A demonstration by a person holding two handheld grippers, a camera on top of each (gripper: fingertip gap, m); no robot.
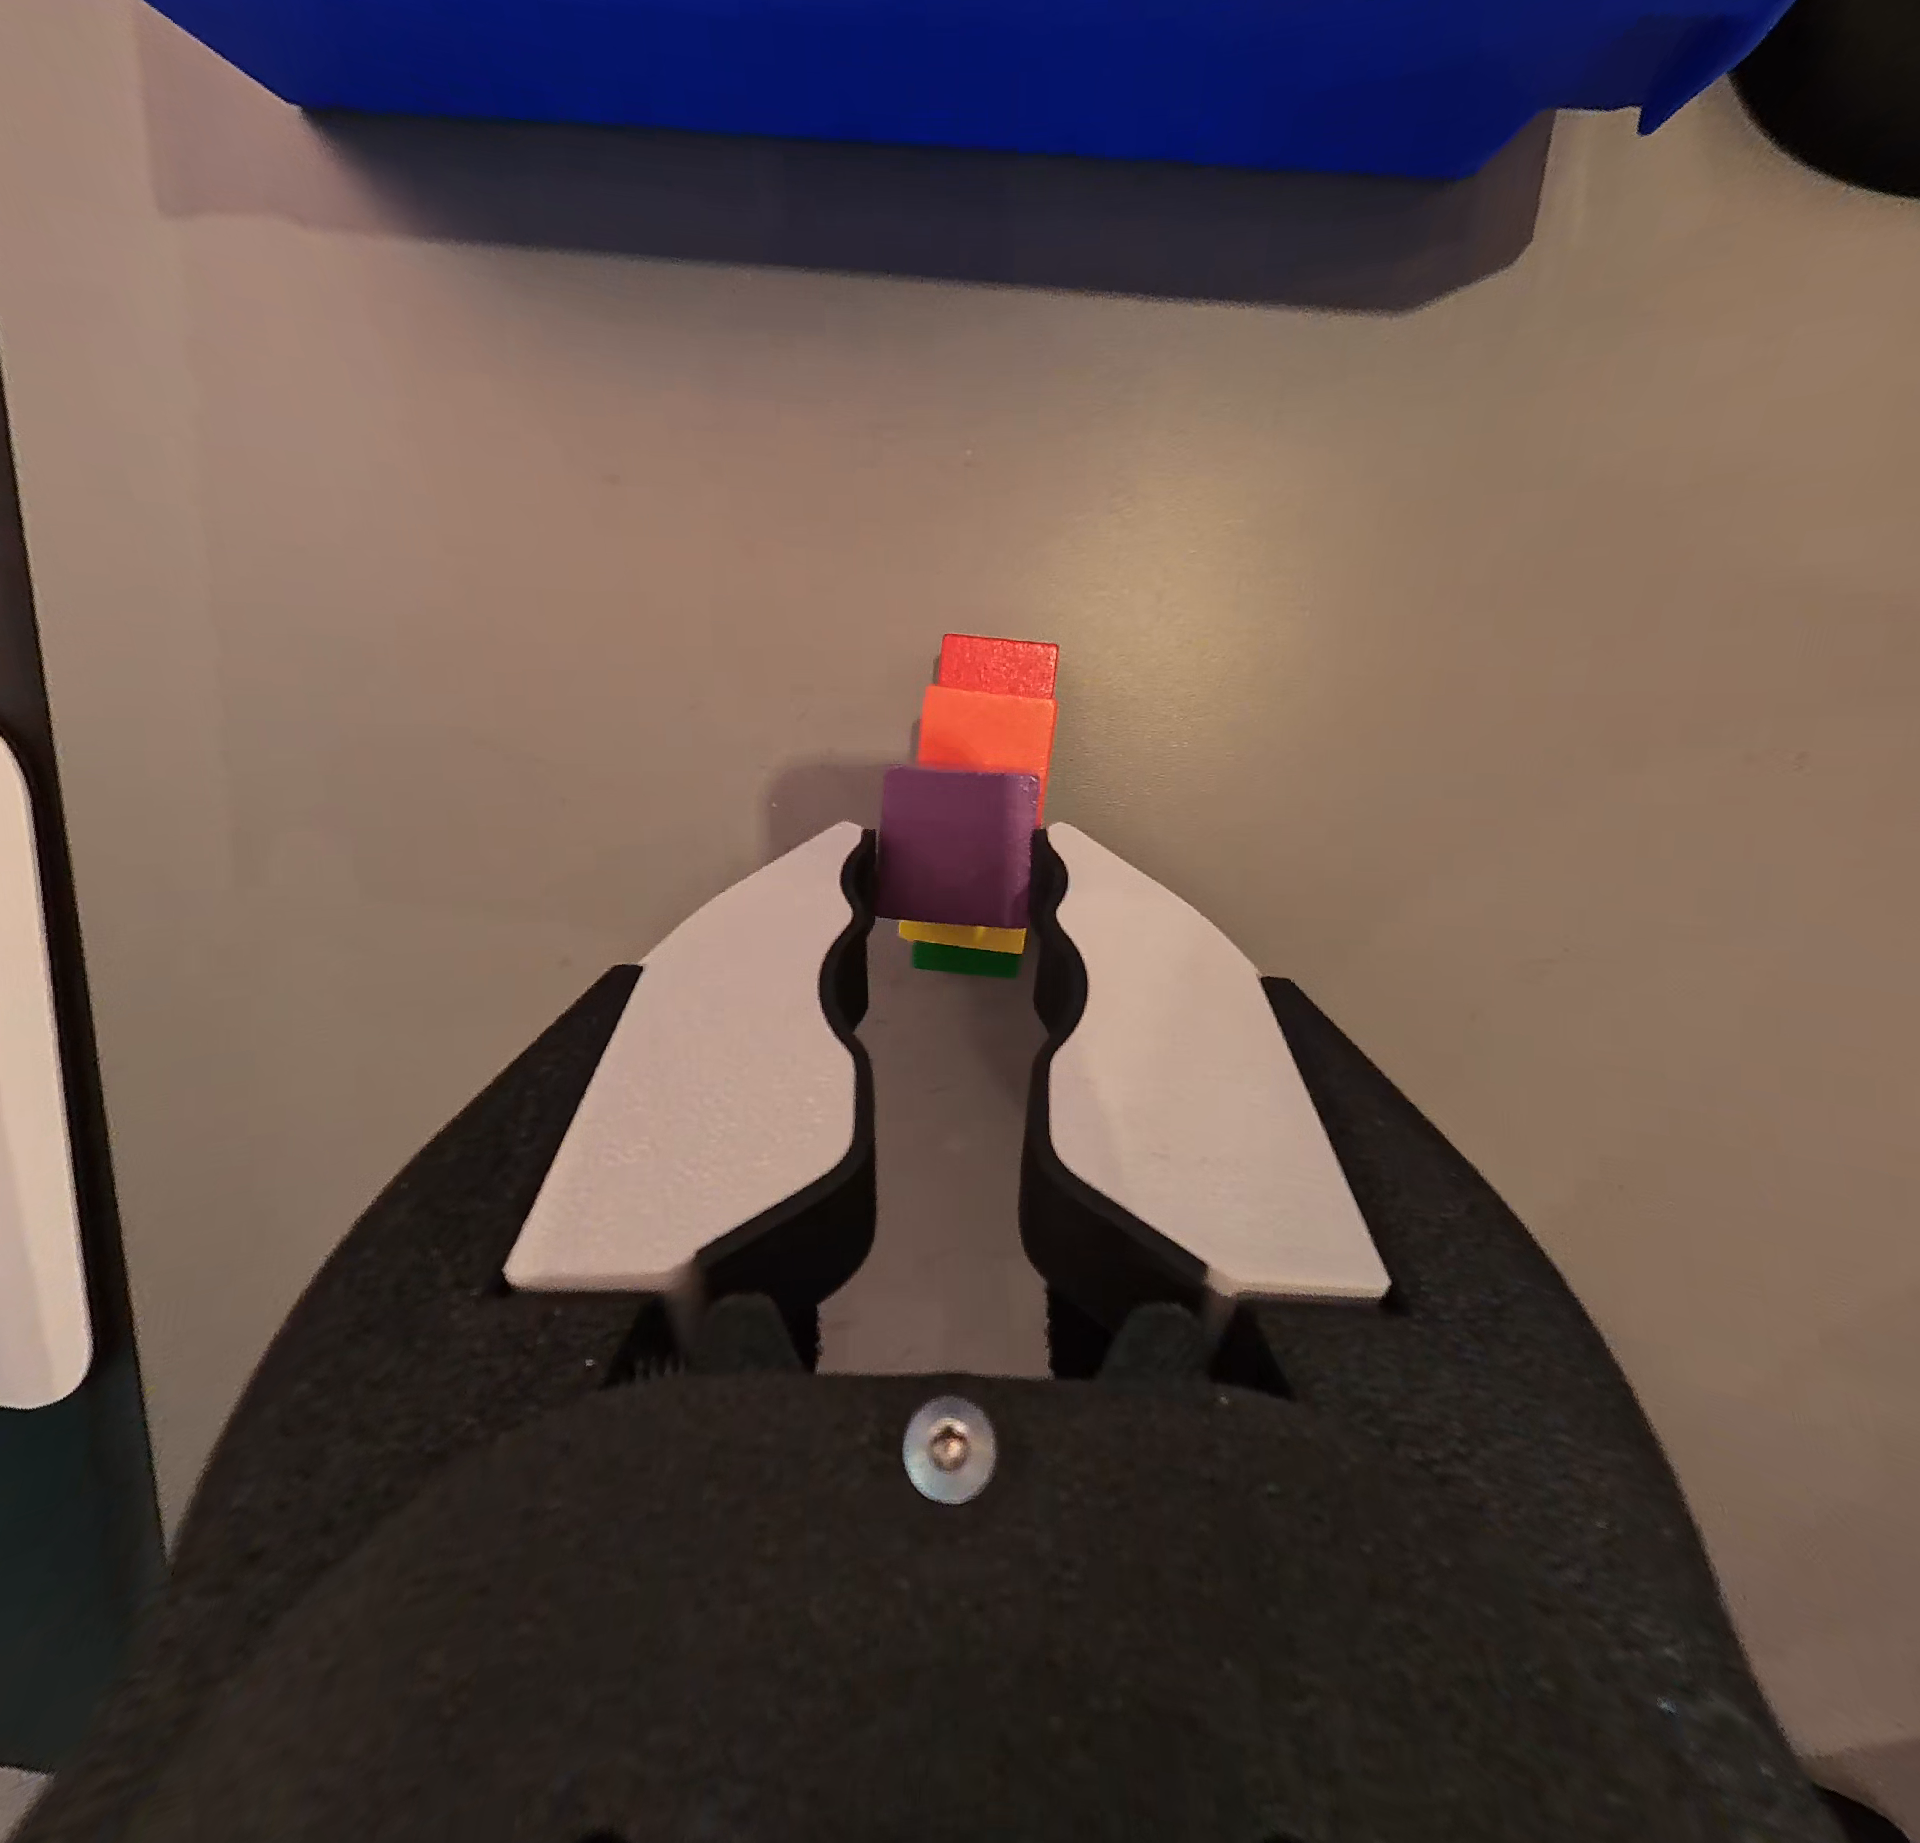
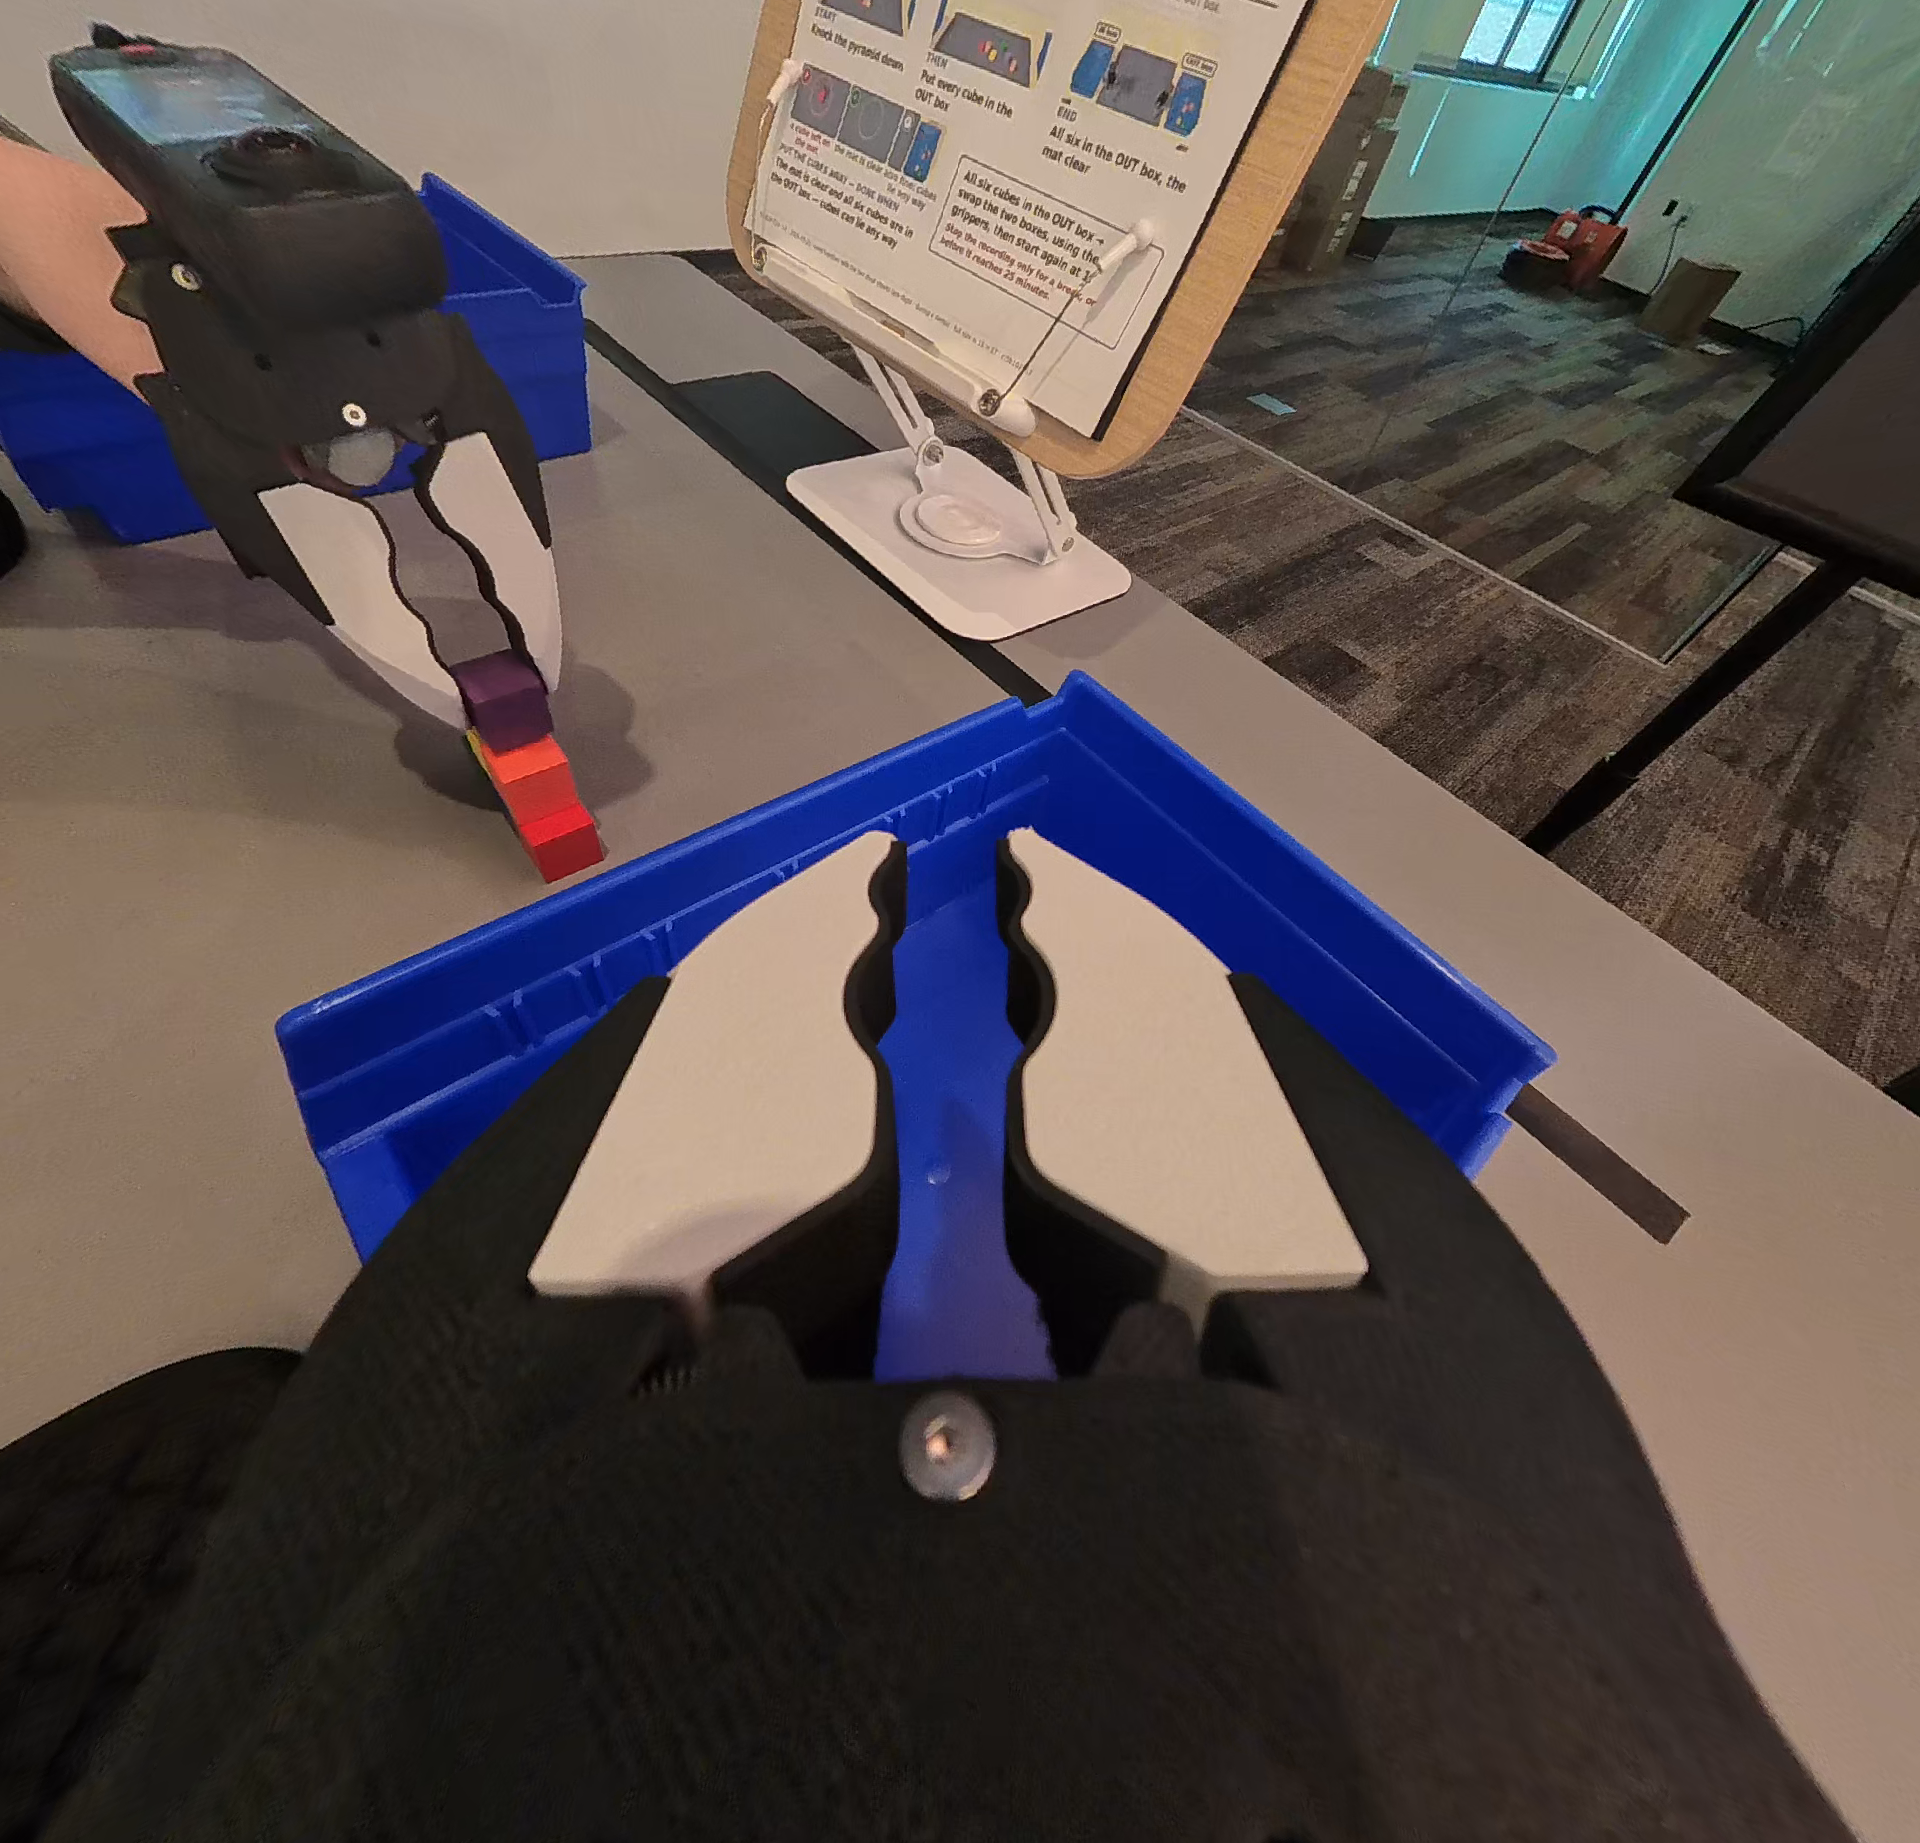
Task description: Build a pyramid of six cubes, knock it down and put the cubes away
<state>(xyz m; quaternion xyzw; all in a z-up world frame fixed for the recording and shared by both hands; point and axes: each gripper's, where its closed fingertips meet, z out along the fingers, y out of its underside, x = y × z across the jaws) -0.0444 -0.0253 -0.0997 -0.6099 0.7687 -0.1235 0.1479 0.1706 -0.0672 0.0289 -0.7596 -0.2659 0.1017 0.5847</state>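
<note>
Nearest in the right wrist view, the right gripper [image 2: 948,843] hangs over the near blue bin [image 2: 665,920], its jaws parted by a narrow gap with nothing between them and only the bin's bare blue floor showing below. Beyond the bin's far wall, on the grey table [image 2: 208,910], stands the pyramid, and the left gripper [image 1: 954,843] has its fingertips pinched on the purple cube [image 1: 956,843] at the very top. In the left wrist view the cubes run in a line away from the camera: green cube [image 1: 964,959] and yellow cube [image 1: 961,933] peeking out under the purple one, then the orange cube [image 1: 987,728] and the red cube [image 1: 1000,664] beyond (a sixth cube is hidden, so I cannot confirm the count). The red one sits at the end of the row closest to the near bin. I judge the building step to be at its last placement: the purple cube looks to be at or just above its seat on the second tier, though contact cannot be told. The next move calls for parting the jaws gently and lifting straight away, so the cap stays square. Farther off, a second blue bin [image 2: 509,328] sits toward the table's far left, and an instruction board [image 2: 1039,131] on a white stand rests by the far edge.
</note>
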